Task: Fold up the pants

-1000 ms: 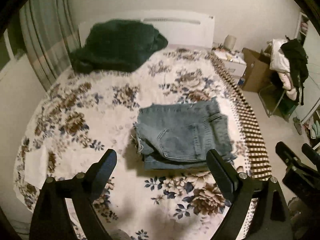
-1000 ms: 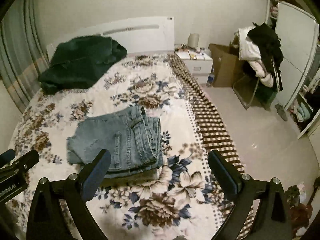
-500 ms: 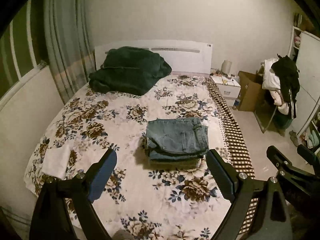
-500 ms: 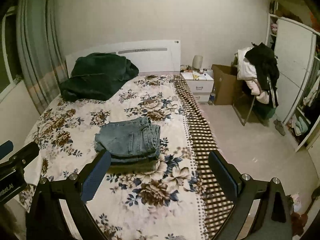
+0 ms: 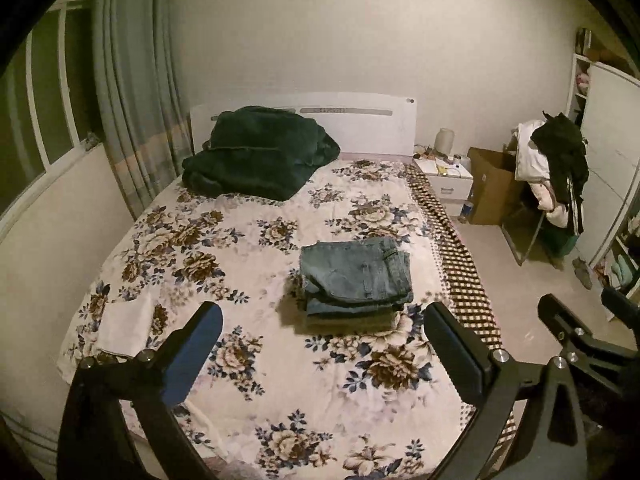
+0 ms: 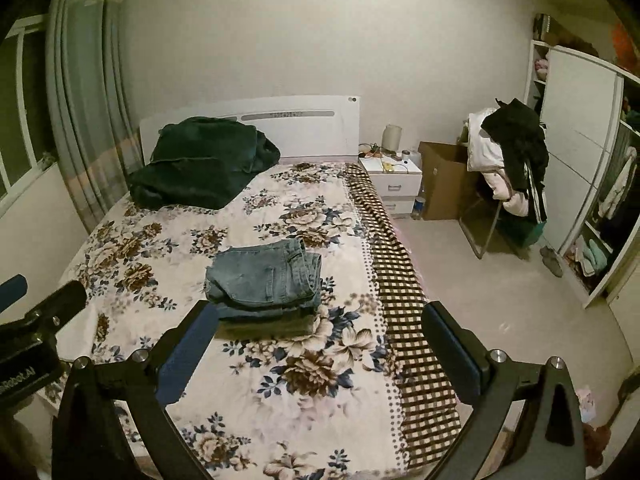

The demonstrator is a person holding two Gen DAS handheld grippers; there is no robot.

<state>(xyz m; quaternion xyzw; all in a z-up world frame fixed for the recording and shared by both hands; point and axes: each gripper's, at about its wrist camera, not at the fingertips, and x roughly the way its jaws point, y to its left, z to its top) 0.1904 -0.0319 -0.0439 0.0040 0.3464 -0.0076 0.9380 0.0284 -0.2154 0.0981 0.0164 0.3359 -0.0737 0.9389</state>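
Note:
Folded blue jeans [image 5: 356,276] lie on top of a small stack of folded garments on the flowered bed [image 5: 256,364]; they also show in the right wrist view [image 6: 266,280]. My left gripper [image 5: 322,320] is open and empty, held back from the bed's foot, well short of the stack. My right gripper [image 6: 318,320] is open and empty too, held beside the left gripper, which shows at the left edge [image 6: 36,320]. The right gripper shows at the right edge of the left wrist view [image 5: 580,328].
A dark green blanket [image 5: 256,156] lies at the headboard. A white cloth [image 5: 124,326] lies near the bed's left corner. A nightstand [image 6: 394,182], a cardboard box [image 6: 442,180], a chair piled with clothes [image 6: 510,152] and a wardrobe [image 6: 580,152] stand on the right.
Both grippers have pulled back and up from the stack of jeans, so the whole bed and room now show. Both stayed open and empty.

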